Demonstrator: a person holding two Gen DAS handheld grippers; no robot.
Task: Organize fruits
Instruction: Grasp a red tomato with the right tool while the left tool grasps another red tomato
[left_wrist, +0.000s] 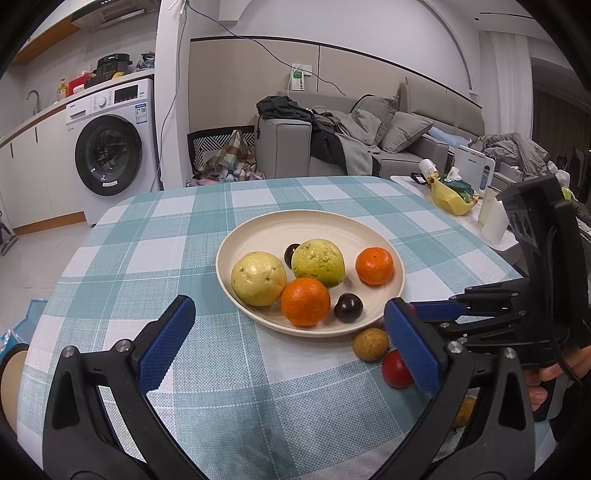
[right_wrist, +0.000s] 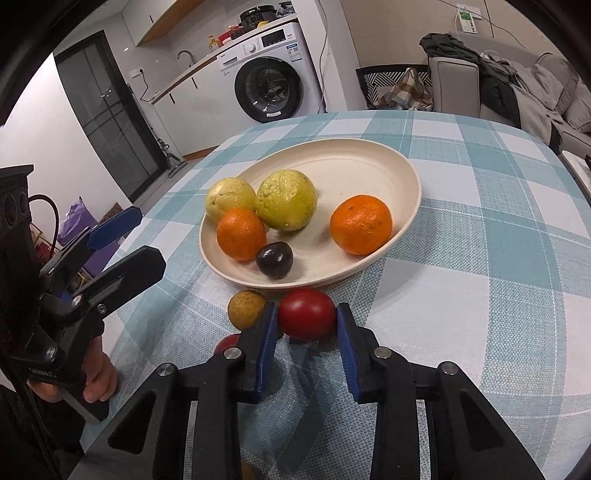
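Fruits are split between the cream plate and the checked surface just in front of it. The right tongs are closed on a red tomato-like fruit, one blue pad against each side; whether it rests on the cloth or is slightly raised, I cannot tell. The left tongs hang released with the jaws wide apart and nothing between them, near the plate's front rim.

The step in hand looks like carrying this red fruit to the plate. To do it well, grip just firmly enough, since the smooth, rounded skin could slip or bruise. Lift straight up before travelling, because a brown, rough-skinned fruit sits just beside the left pad and a sideways drag would knock it. A second red fruit peeks out behind that same finger, so clearance there is also tight. Clear the rim, then aim for the bare middle or far part of the plate, and let go low so the fruit does not roll.

The plate holds two yellow-green guava-like fruits, two oranges and a dark plum near the front rim; the left wrist view shows another dark plum tucked between the two yellow-green ones. The left half is crowded, the right and far side open.
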